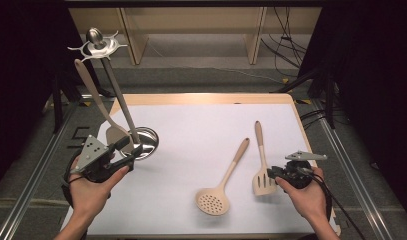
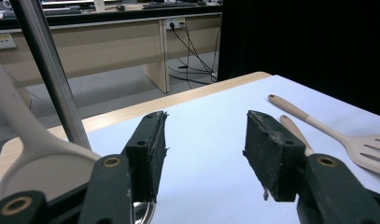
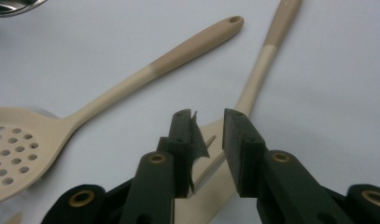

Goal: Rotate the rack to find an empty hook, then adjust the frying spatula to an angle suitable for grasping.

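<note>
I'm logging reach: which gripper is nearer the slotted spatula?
Right. The right gripper sits at the slotted spatula, jaws open over its head; the left gripper is across the table by the utensil stand.

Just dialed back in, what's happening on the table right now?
A person holds a gripper in each hand over a white table. The left gripper is open by the base of a metal utensil stand, where one spoon already hangs. The right gripper is open above the head of the slotted spatula. A perforated skimmer lies beside it, untouched.
</note>
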The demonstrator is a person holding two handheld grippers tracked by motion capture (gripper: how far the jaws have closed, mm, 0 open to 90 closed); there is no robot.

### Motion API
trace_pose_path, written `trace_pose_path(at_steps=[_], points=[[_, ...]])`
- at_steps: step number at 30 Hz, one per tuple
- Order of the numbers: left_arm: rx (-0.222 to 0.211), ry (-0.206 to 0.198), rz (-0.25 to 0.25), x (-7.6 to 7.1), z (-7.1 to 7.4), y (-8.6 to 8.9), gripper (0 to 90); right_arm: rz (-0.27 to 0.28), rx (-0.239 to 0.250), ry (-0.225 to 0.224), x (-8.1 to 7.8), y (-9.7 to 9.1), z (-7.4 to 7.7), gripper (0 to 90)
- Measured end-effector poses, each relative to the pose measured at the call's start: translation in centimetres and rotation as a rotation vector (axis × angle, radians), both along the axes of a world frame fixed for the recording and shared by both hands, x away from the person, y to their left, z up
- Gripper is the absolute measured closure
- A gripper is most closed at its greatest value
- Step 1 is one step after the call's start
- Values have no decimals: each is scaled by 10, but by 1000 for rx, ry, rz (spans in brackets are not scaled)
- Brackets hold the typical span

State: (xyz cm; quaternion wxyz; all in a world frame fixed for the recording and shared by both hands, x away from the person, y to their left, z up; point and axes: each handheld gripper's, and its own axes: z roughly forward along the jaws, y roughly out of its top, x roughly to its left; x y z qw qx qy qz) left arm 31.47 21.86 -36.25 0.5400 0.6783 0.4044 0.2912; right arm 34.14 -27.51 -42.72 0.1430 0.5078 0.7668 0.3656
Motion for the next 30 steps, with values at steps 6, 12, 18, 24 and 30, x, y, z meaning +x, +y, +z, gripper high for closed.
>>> trace_pose_path(at_steps=[6,12,18,24,30], points=[[-10,0,21,-3,-2,3,469,-21,-9,0,3,-2,1,716],[-10,14,36,-3,-7,9,466,-39,-32,43,12,0,5,669],[-33,31,55,1,-11,11,464,-53,-83,109,33,-2,7,648],[-32,42,43,4,-12,9,461,-72,-135,146,55,2,-1,645],[-31,39,27,6,-14,8,459,-112,-138,229,65,11,-1,647]])
